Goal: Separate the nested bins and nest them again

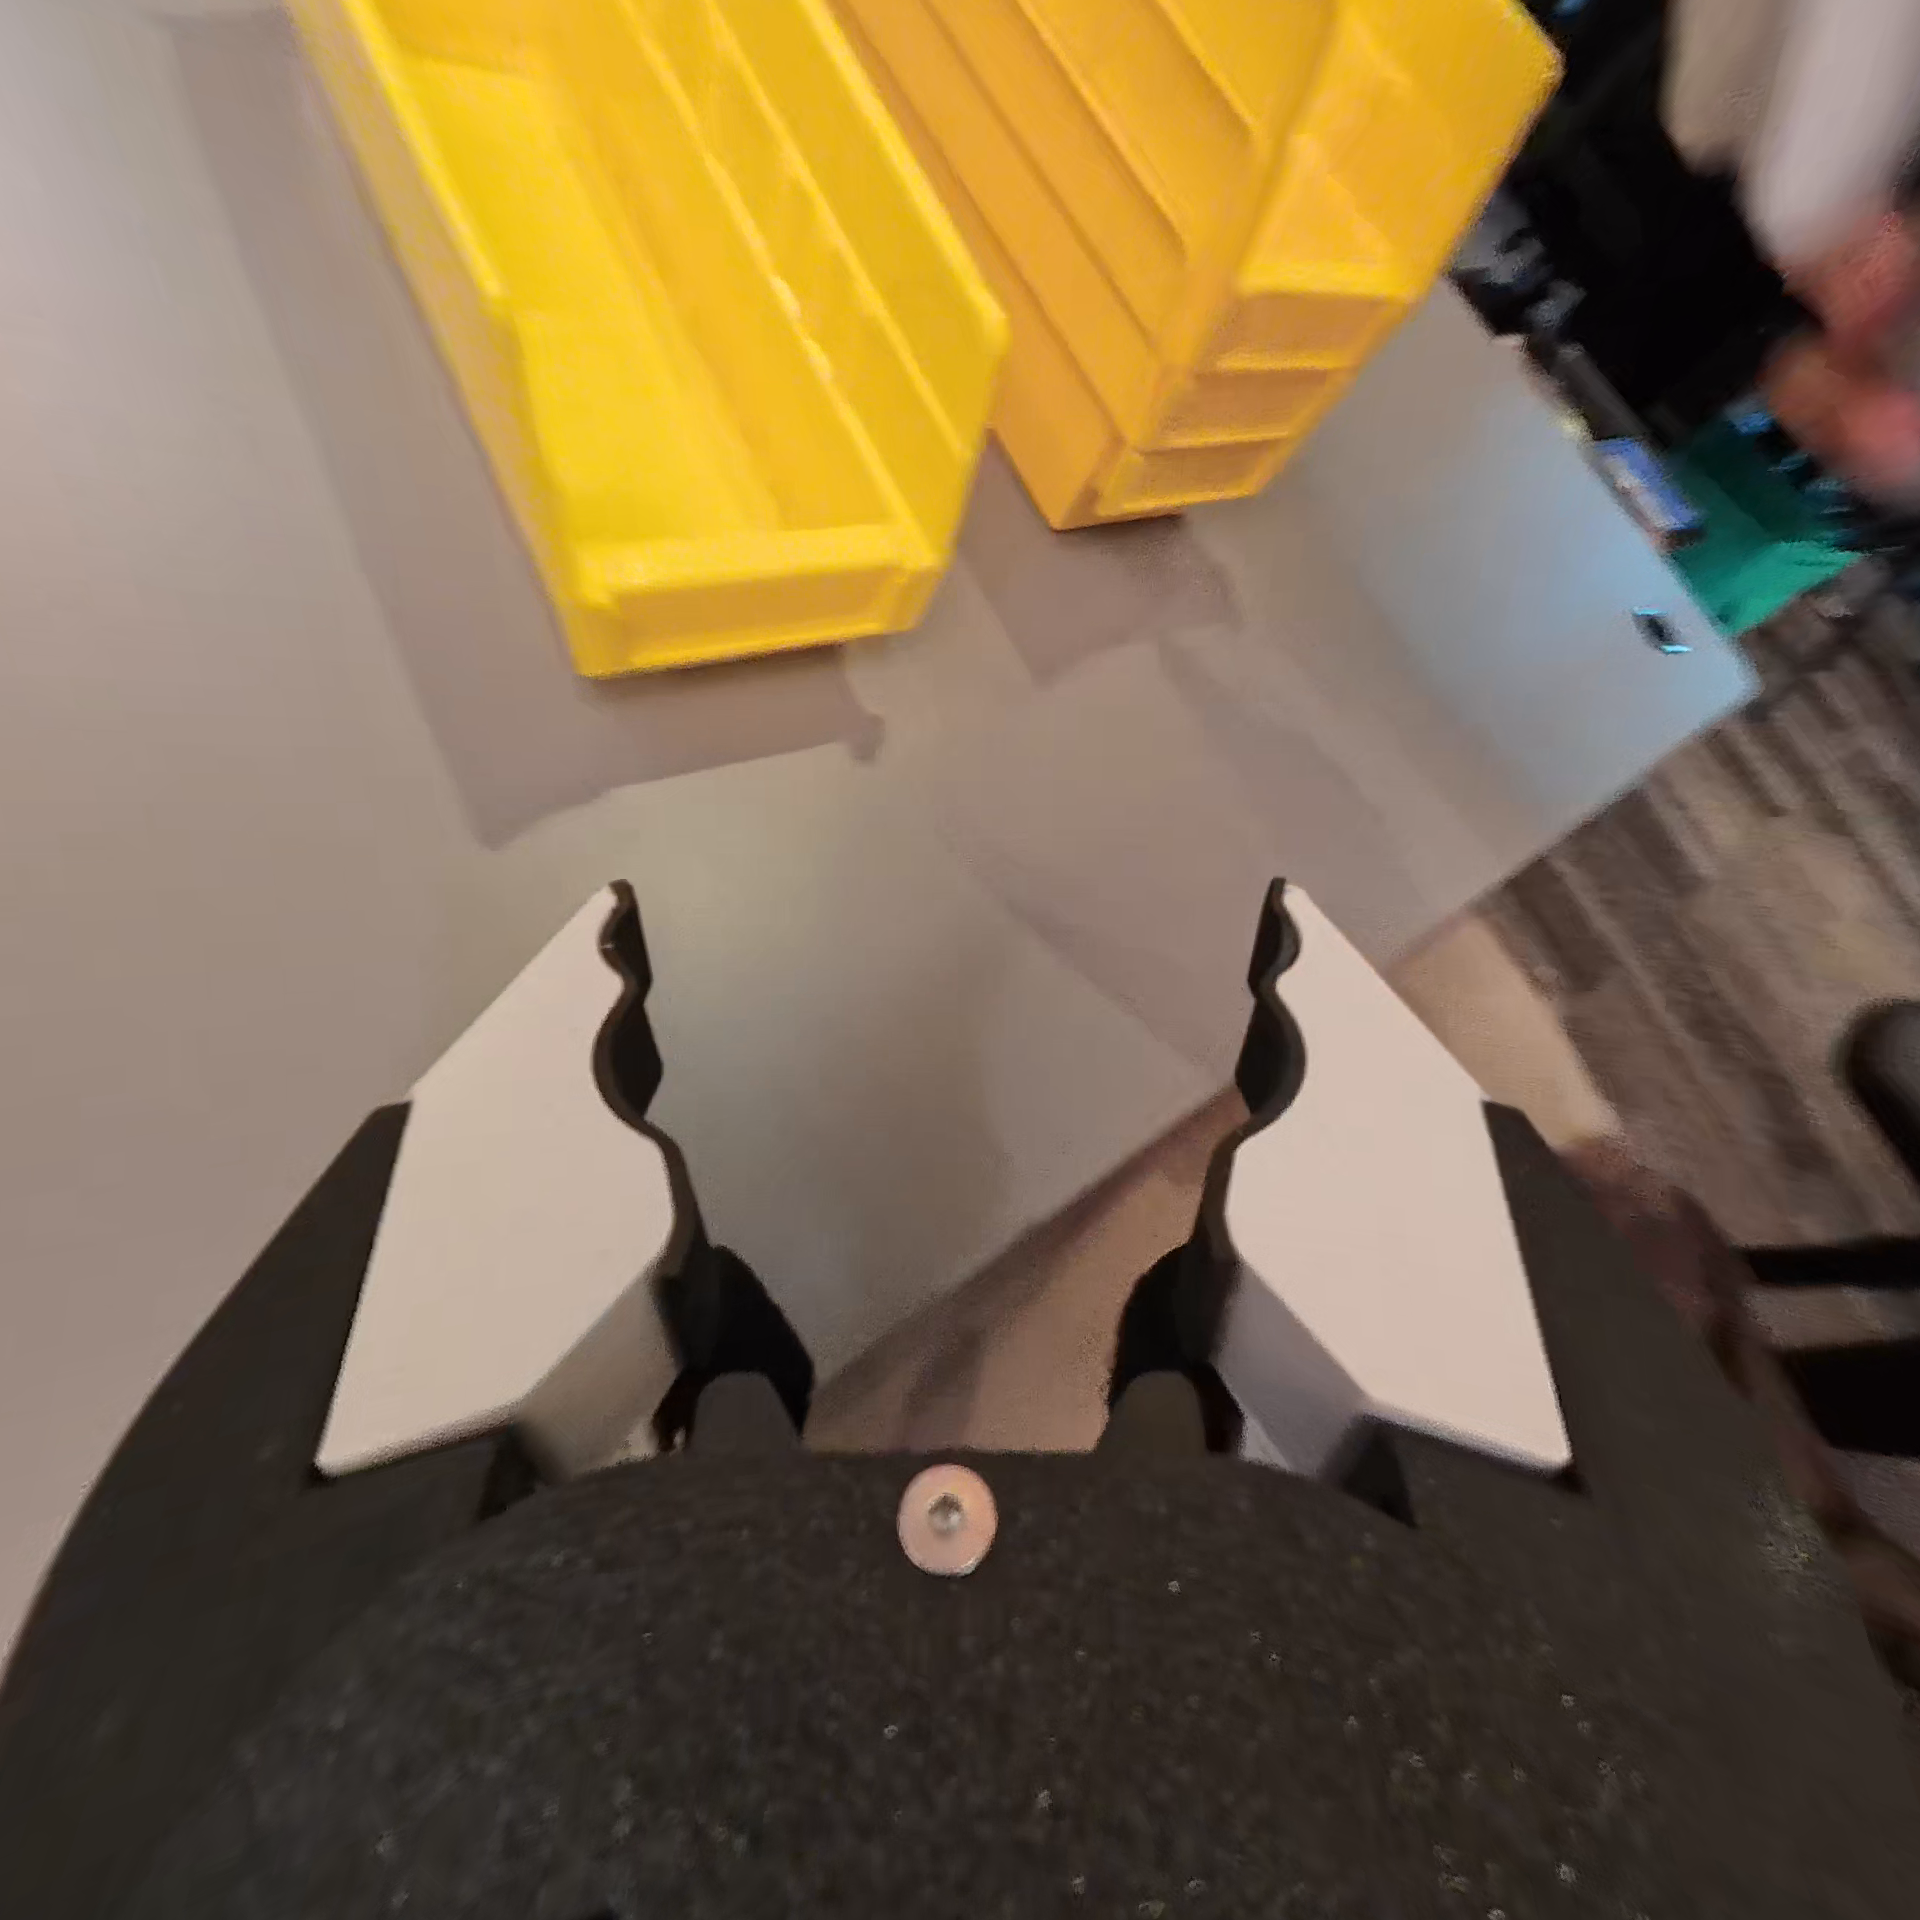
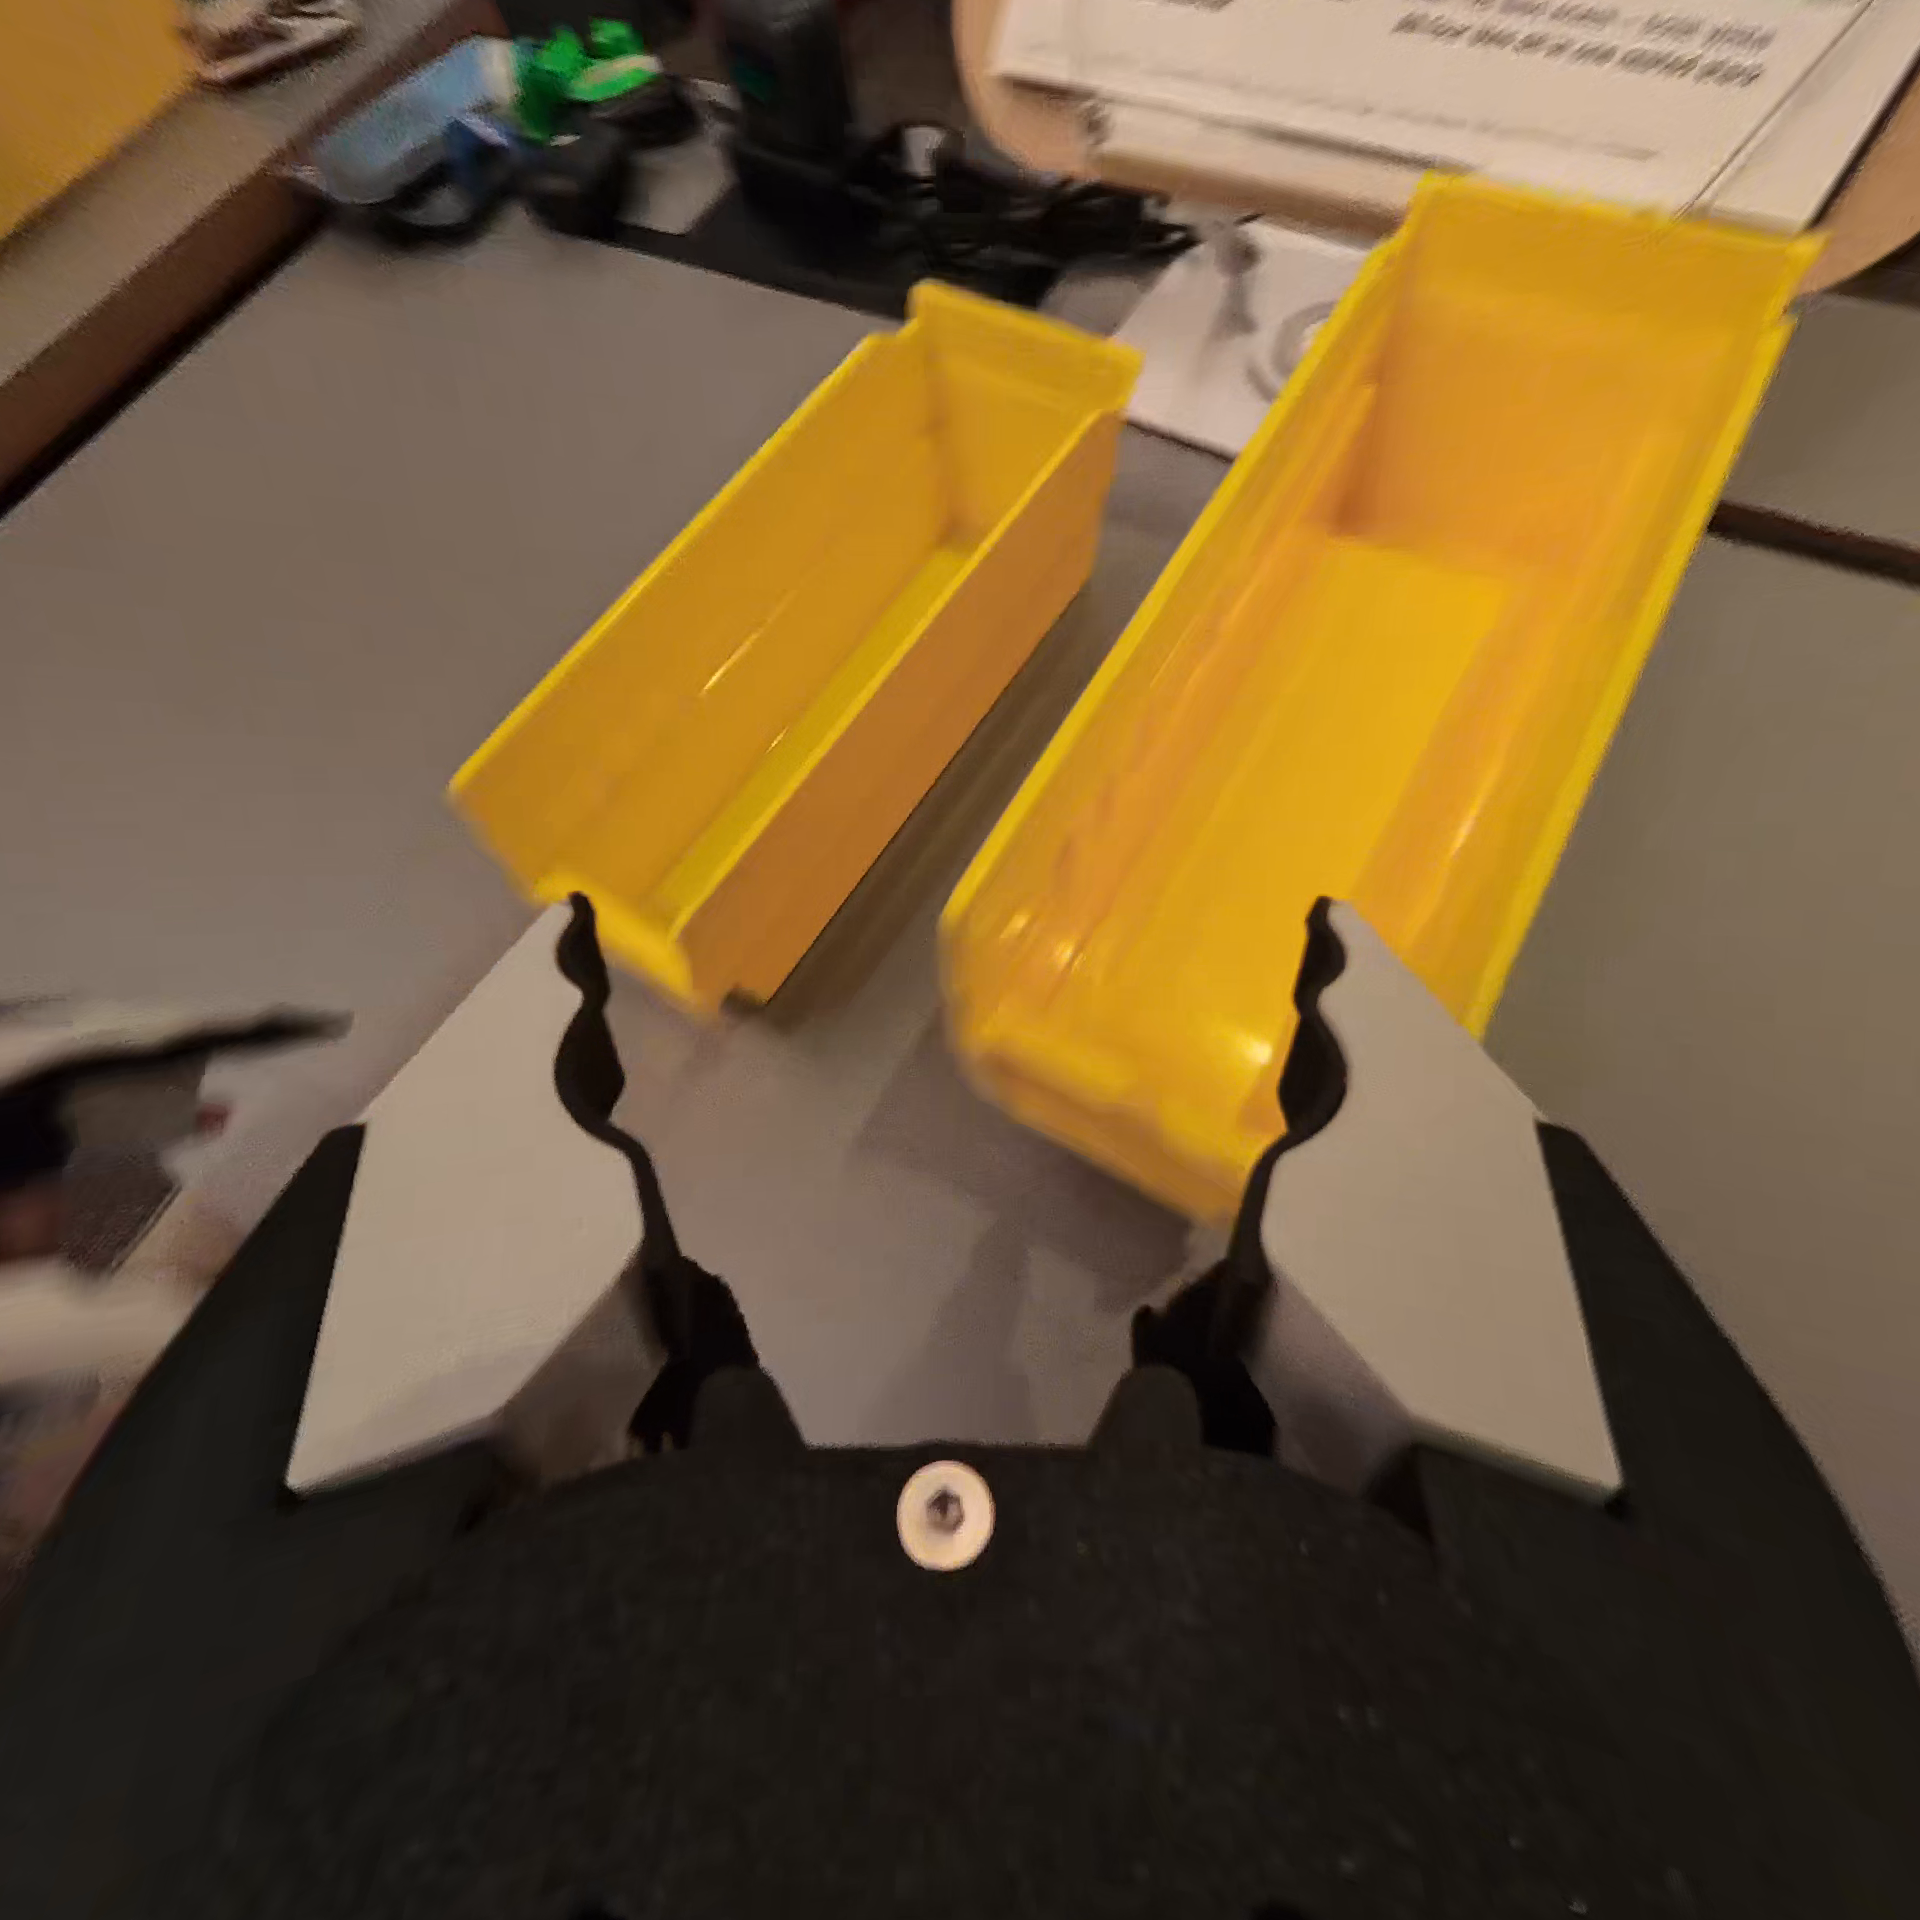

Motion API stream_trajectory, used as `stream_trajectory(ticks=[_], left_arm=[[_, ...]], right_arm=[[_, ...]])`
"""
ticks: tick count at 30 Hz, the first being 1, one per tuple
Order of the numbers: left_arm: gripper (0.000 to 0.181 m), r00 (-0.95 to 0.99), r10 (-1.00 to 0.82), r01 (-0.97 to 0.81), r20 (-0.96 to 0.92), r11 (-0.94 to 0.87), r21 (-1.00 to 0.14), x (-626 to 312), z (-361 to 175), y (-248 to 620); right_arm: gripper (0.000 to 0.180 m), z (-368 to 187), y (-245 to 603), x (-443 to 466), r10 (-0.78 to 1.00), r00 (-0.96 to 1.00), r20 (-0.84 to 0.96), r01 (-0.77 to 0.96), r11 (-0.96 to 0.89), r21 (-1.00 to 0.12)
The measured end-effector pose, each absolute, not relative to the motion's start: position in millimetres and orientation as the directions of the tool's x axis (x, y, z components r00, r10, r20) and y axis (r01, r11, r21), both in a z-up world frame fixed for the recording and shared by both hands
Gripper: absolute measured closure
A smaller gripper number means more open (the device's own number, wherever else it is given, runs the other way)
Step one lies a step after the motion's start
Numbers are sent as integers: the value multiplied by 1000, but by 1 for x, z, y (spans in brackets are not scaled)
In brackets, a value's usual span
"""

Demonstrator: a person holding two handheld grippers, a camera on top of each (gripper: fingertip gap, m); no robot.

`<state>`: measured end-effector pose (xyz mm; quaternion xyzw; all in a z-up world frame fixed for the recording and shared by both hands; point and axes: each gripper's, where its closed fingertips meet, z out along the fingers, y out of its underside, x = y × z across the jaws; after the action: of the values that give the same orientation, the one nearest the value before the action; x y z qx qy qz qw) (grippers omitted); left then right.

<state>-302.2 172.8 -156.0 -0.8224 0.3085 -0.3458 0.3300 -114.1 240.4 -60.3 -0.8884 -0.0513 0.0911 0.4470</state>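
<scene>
Both claws — left claw (image 1: 948,904), right claw (image 2: 948,914) — gape empty near two separate yellow bins (image 2: 790,665) on grey table (image 2: 312,582).

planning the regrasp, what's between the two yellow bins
Only a bare strip of grey table separates the narrow bin from the wide bin; they stand apart. The right wrist view shows it best.
</scene>
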Motion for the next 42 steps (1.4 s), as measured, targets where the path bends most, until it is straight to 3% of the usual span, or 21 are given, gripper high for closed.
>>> stream_trajectory(ticks=[1, 3, 6, 11, 14, 18, 21, 22, 23, 24, 26, 33, 39, 42], left_arm=[[67, 613, -729, -295, 305, -569, -768, -307, -157, 185], [65, 698, -698, -357, 163, -536, -765, -316, -159, 211], [63, 715, -692, -384, 98, -506, -772, -298, -135, 242], [50, 715, -698, -507, -32, -487, -712, -241, -102, 307], [36, 741, -670, -548, -36, -574, -608, -210, -113, 349], [29, 804, -593, -539, 38, -755, -374, -188, -144, 375], [49, 838, -540, -543, -75, -815, -201, -204, -169, 385], [45, 842, -537, -539, -53, -832, -131, -205, -178, 379], [45, 853, -521, -522, -34, -848, -92, -206, -182, 376], [62, 854, -518, -519, -36, -851, -79, -207, -179, 378], [71, 856, -512, -515, -67, -857, -27, -214, -175, 376], [79, 886, -458, -463, -73, -883, -80, -209, -108, 375], [78, 876, -482, -468, -10, -845, -260, -143, 17, 367], [78, 861, -506, -469, 43, -824, -318, -96, 52, 351]], right_arm=[[53, -73, 214, -125, 201, 972, -125, 12, -569, -822], [58, -105, 167, -135, 212, 971, -106, 23, -531, -847], [73, -140, 123, -133, 198, 978, -72, 29, -467, -884], [74, -124, 101, -108, 185, 980, -66, 16, -408, -913], [74, -126, 94, -87, 174, 981, -82, -5, -405, -914], [78, -137, 96, -67, 132, 980, -148, -77, -432, -899], [78, -136, 96, -72, 164, 959, -230, -137, -442, -886], [78, -135, 96, -73, 167, 955, -245, -150, -442, -885], [78, -134, 96, -75, 171, 952, -253, -155, -440, -884], [78, -134, 96, -75, 174, 951, -254, -155, -441, -884], [78, -133, 96, -75, 174, 955, -241, -144, -439, -887], [80, -129, 97, -74, 177, 938, -297, -196, -438, -878], [81, -125, 97, -81, 199, 928, -315, -206, -431, -879], [81, -119, 97, -88, 227, 912, -343, -228, -414, -881]])
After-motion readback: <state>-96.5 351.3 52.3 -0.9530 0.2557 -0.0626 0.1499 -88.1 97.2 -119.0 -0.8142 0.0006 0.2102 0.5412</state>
